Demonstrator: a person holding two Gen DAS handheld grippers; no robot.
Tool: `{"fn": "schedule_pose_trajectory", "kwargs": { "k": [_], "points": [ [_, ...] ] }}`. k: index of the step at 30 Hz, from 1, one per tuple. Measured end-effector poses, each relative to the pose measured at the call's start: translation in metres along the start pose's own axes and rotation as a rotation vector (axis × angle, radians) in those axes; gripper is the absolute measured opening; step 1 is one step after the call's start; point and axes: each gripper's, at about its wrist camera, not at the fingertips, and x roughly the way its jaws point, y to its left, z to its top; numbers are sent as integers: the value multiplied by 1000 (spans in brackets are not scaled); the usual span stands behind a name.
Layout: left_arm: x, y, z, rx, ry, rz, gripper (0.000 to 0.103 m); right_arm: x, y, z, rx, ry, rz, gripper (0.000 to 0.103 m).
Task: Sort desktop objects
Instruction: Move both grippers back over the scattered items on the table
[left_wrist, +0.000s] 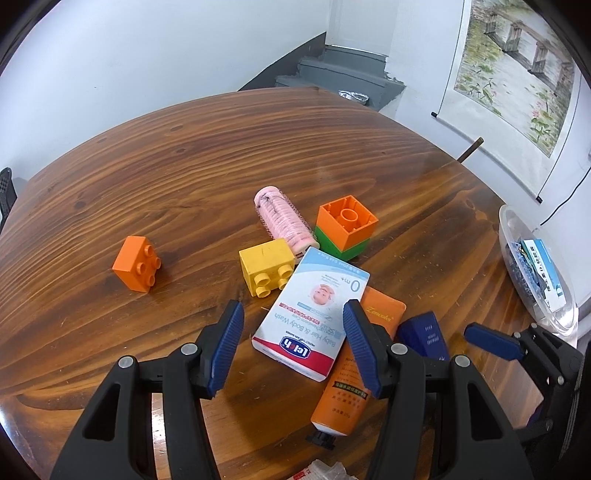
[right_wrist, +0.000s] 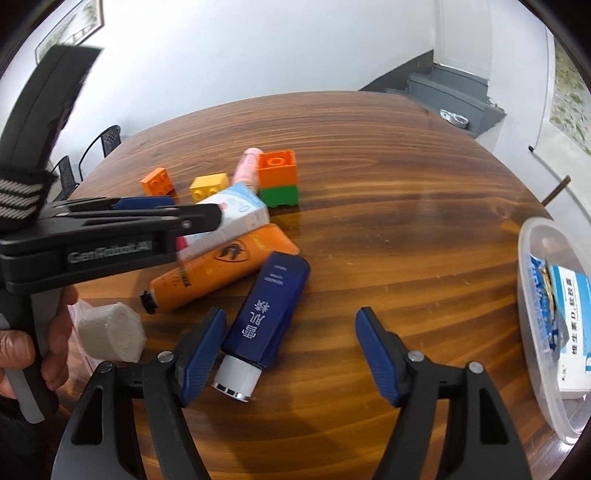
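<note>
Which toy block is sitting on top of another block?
The orange block with its hollow side up; it sits on the green block. The yellow block and other orange block sit alone.

We're looking at a wooden worktop (left_wrist: 184, 155) carrying toy bricks (left_wrist: 137, 264), tubes (right_wrist: 218, 273), a box (left_wrist: 314, 314) and a plastic tub (right_wrist: 532, 295).

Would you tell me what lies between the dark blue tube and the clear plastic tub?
Nothing: in the right wrist view, only bare wooden table separates the blue tube from the clear tub.
</note>
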Motion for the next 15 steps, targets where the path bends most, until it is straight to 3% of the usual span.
{"fn": "schedule_pose_trajectory", "kwargs": {
  "k": [6,15],
  "points": [
    [6,-9,-2,38,21,3,62,-1,-14,-1,37,-1,-2,75],
    [13,-6,-1,16,29,-29,61,-1,-11,0,26,-1,15,75]
  ]
}}
